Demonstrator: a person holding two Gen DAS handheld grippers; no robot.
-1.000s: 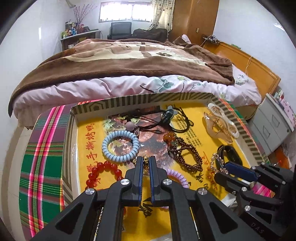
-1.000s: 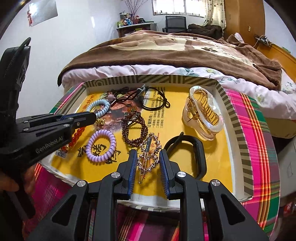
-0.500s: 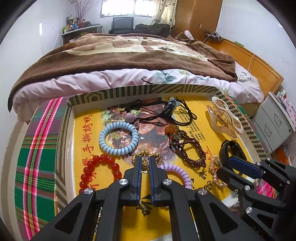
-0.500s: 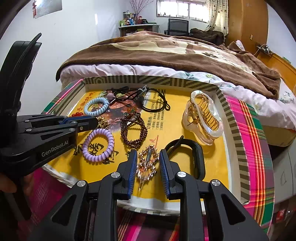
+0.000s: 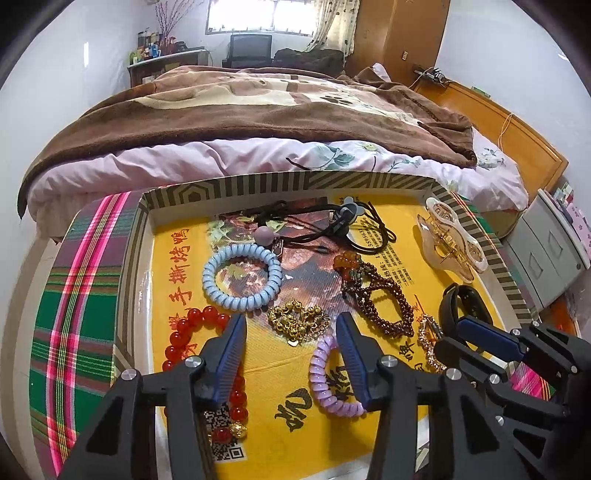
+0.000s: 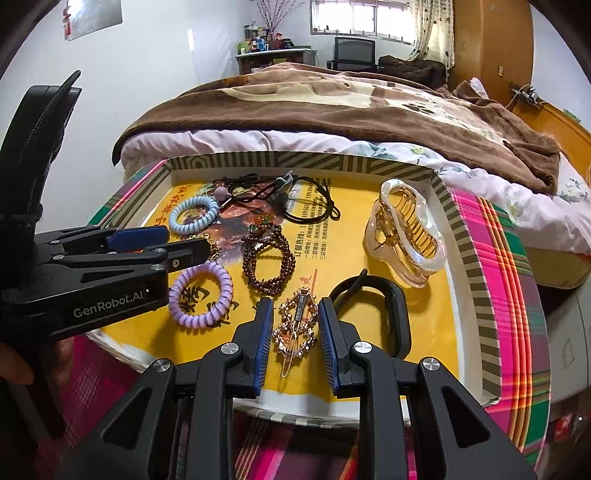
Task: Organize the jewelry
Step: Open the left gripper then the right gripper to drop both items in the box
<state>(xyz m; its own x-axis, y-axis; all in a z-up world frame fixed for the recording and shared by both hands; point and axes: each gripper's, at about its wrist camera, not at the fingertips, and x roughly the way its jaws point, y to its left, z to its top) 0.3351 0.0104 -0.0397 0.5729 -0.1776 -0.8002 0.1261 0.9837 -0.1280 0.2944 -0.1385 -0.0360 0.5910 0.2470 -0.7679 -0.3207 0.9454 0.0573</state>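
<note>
A bed under a brown blanket (image 5: 280, 110) and floral sheet (image 5: 332, 158) fills twelve o'clock, with a window (image 5: 258, 16) and cluttered desk (image 5: 166, 62) beyond, what looks like a grey drawer unit (image 5: 550, 254) at three o'clock, and plaid cloth (image 5: 77, 295) at nine.

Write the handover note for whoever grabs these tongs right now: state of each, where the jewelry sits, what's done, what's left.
Left tongs: jaws opening, nothing between the pads; the gold bracelet lies on the tray just ahead of them.
Right tongs: pads on either side of the rhinestone hair clip, which rests on the tray; whether they pinch it is unclear.
All pieces lie loose in the tray: blue coil tie, purple coil tie, red bead bracelet, brown bead bracelet, claw clip, black band, black cords.
Done: no sorting visible.
Left: group everything.
</note>
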